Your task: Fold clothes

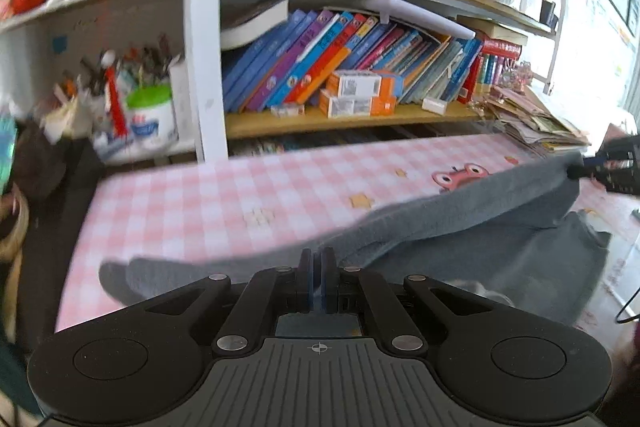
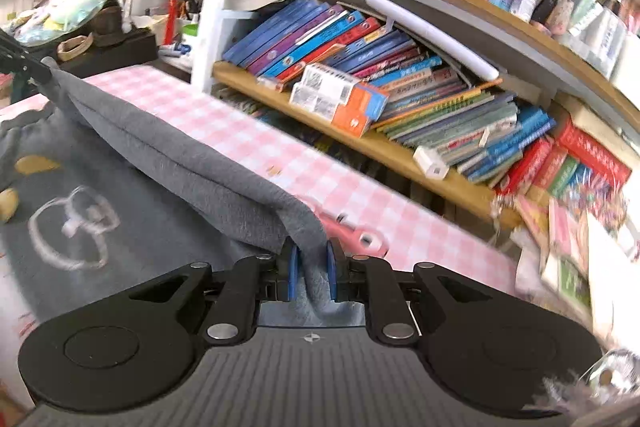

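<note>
We clamp the grey garment in our right hand-held gripper and left hand-held gripper, its edge stretched above the pink checked surface; a white outline print shows, no writing readable.

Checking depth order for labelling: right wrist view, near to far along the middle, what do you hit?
Right tongs shut on the grey garment → pink checked tablecloth → orange-and-white boxes on the lower shelf → leaning books behind them.
</note>
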Motion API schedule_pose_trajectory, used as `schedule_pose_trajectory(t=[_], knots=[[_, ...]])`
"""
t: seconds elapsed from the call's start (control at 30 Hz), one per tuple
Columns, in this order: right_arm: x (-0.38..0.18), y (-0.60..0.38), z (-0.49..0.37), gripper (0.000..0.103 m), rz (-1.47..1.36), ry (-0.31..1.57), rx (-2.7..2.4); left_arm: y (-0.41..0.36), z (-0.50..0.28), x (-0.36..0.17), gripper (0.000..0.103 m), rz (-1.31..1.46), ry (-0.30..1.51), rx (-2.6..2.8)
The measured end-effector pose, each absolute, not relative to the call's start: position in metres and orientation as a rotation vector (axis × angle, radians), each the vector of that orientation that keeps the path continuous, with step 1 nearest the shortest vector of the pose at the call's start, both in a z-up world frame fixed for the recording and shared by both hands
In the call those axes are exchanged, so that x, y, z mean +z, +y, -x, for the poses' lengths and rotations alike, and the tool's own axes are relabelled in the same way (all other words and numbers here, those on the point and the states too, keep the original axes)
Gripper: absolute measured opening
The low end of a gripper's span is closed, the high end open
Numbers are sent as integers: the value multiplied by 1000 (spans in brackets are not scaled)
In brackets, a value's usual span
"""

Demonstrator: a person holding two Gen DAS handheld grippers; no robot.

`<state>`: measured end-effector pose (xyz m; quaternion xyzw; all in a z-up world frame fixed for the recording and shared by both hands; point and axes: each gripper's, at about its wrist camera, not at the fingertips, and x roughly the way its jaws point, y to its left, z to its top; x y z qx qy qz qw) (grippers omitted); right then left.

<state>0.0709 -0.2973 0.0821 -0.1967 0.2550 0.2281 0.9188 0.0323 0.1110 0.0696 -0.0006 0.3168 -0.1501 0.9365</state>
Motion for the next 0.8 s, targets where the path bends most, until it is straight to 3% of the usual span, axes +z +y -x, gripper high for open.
schedule_pose_trajectory(t=[0.27, 0.43, 0.53, 0.67, 0.8], knots=[[51, -297, -22, 14, 380, 640, 452, 111, 5, 33, 4, 86, 771, -299], [32, -302, -8, 19, 334, 721, 407, 110, 16, 20, 16, 126, 815, -261], [25, -306, -2, 27, 308, 763, 383, 116, 23, 15, 30, 187, 845, -232], [21, -313, 4, 48, 231, 818, 357, 133, 35, 13, 37, 335, 835, -192], [24, -330, 2, 58, -13, 858, 325, 160, 40, 8, 42, 569, 780, -92]])
